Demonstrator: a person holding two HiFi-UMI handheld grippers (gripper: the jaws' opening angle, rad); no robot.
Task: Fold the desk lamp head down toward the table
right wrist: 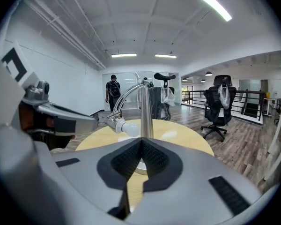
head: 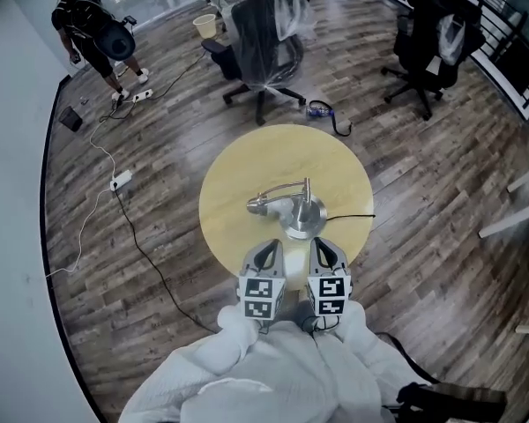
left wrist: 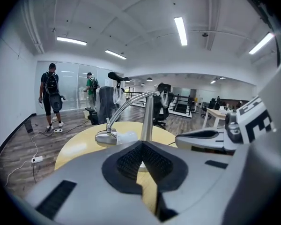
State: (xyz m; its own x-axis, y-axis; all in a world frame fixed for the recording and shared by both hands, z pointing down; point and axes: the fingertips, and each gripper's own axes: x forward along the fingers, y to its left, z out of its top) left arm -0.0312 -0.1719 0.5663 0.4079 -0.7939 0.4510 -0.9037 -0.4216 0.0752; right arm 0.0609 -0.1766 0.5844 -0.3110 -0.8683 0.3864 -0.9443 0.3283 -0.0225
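A silver desk lamp (head: 291, 207) stands on the round yellow table (head: 238, 170). Its upright post (left wrist: 146, 117) rises from a round base (head: 305, 220), and a curved arm bends over to the left. The lamp head (head: 263, 206) with its white bulb (right wrist: 129, 127) hangs low, close to the tabletop. My left gripper (head: 266, 256) and right gripper (head: 323, 252) sit side by side at the table's near edge, just short of the base. Both are shut with nothing between the pads, and neither touches the lamp.
A black cord (head: 349, 217) runs from the lamp base off the table's right edge. Office chairs (head: 263, 47) stand on the wooden floor beyond the table. A person with a backpack (head: 93, 33) stands far left, near cables and a power strip (head: 121, 181).
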